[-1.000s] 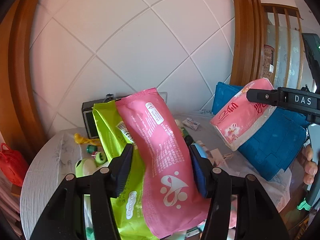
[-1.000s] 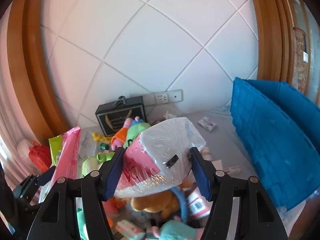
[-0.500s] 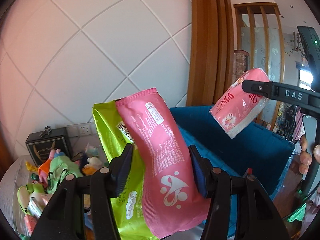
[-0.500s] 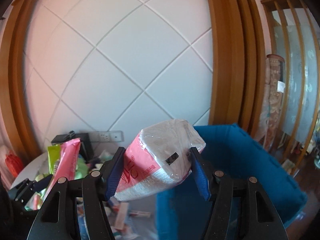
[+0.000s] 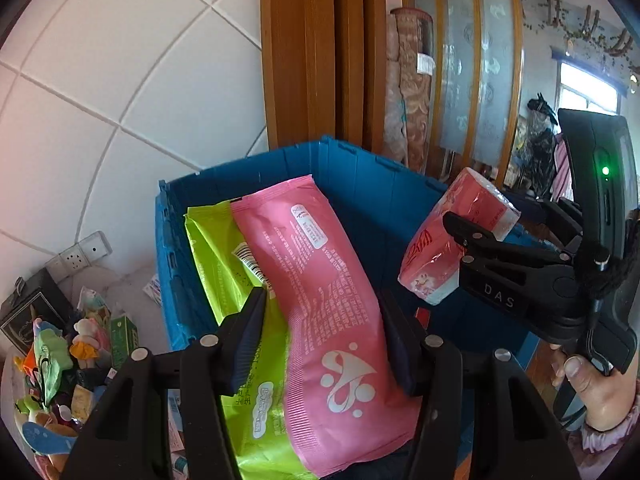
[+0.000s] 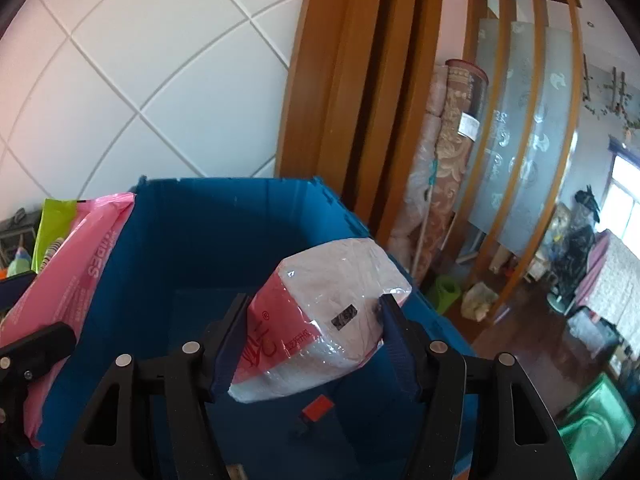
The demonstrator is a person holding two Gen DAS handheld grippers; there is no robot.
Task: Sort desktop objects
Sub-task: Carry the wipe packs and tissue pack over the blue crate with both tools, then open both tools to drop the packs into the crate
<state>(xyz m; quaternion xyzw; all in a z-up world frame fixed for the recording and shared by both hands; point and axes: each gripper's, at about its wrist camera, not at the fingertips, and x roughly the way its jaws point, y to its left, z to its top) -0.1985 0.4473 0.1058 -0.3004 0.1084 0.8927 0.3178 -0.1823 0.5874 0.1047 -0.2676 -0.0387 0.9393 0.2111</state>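
Hovering over open blue plastic crate [image 6: 240, 240]: my left tool [image 5: 324, 344] clamps pink and green wipe packs [image 5: 328, 300], right tool [image 6: 312, 344] clamps pink tissue pack [image 6: 328, 320]. Drop pending; bench toy clutter [image 5: 60, 360] remains.

Black tongs [image 5: 324, 336] — blue pads [image 6: 394, 344], silver screws, "DAS" lettering.

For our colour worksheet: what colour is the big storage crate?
Blue crate; clearest in the right wrist view.
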